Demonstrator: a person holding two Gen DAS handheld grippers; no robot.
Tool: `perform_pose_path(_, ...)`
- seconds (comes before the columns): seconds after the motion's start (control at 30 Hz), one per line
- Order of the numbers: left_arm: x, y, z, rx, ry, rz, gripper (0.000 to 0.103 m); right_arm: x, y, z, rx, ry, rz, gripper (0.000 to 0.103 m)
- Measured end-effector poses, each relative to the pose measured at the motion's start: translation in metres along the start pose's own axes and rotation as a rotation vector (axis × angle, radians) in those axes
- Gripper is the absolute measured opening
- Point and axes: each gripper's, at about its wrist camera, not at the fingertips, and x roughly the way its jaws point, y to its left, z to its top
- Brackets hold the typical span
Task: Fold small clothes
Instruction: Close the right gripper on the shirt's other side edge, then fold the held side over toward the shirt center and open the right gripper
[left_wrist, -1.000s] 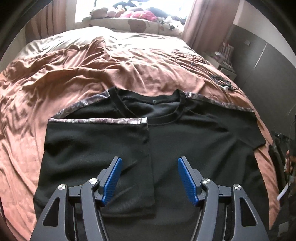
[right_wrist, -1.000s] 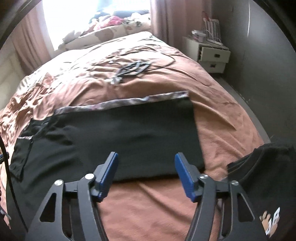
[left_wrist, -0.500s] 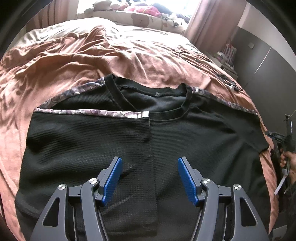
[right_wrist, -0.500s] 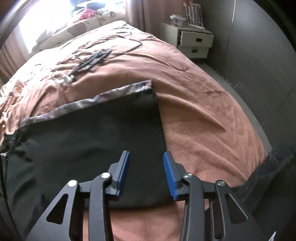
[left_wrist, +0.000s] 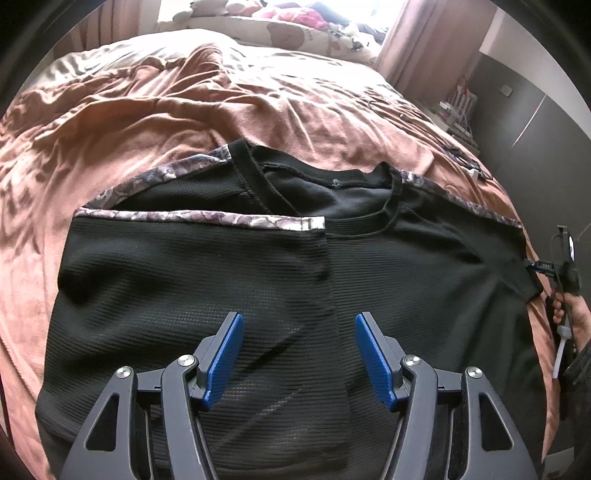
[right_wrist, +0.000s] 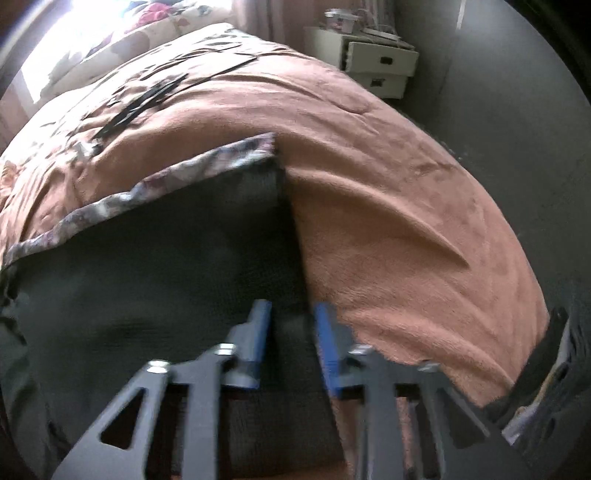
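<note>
A: Start at the right gripper (right_wrist: 290, 314). How do its jaws stand?

B: Closing, with only a narrow gap left between the blue pads. The edge of the black shirt's (right_wrist: 147, 280) sleeve lies in that gap. The picture is blurred, so I cannot tell whether the pads press the cloth yet.

A: And the left gripper (left_wrist: 299, 332)?

B: Spread wide, holding nothing. It hangs over the shirt's (left_wrist: 258, 295) middle, above the straight edge of a sleeve folded inward.

A: What is the fabric like?

B: A ribbed, waffle-like knit, matte black, with a round neckline and a pale floral band along each shoulder and sleeve top. One band lies flat across the chest on the folded sleeve.

A: Where does the shirt lie?

B: Spread flat on a rumpled, rust-brown, velvety bedspread (right_wrist: 388, 221), collar toward the pillows. The other sleeve reaches out to the bed's edge, where the right gripper meets it.

A: Beyond that?

B: Dark cables (right_wrist: 140, 99) on the cover, and a white bedside drawer unit (right_wrist: 376, 66) against a grey wall.
</note>
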Motion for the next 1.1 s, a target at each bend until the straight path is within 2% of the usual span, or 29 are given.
perform_pose_path(0.03,0.0,0.0,0.0,-0.001,-0.001,-0.002,0.064,-0.004,0.002,0.002,-0.008,-0.007,-0.007,0.002)
perform_pose_path(0.1,-0.003,0.001,0.0,-0.002,-0.007,-0.01,0.064,-0.014,0.007,0.006,-0.014,-0.028,-0.018,0.001)
perform_pose_path(0.3,-0.018,0.001,-0.001,0.006,-0.025,-0.019,0.064,-0.047,0.024,0.015,-0.061,-0.082,0.026,0.001)
perform_pose_path(0.53,-0.037,0.011,-0.002,-0.012,-0.047,-0.034,0.064,-0.093,0.049,0.011,-0.113,-0.131,0.057,0.001)
perform_pose_path(0.77,-0.055,0.025,-0.009,-0.026,-0.062,-0.032,0.064,-0.133,0.096,-0.002,-0.171,-0.168,0.098,0.001)
perform_pose_path(1.1,-0.069,0.055,-0.018,-0.06,-0.074,-0.026,0.064,-0.158,0.171,-0.009,-0.285,-0.187,0.147,0.0)
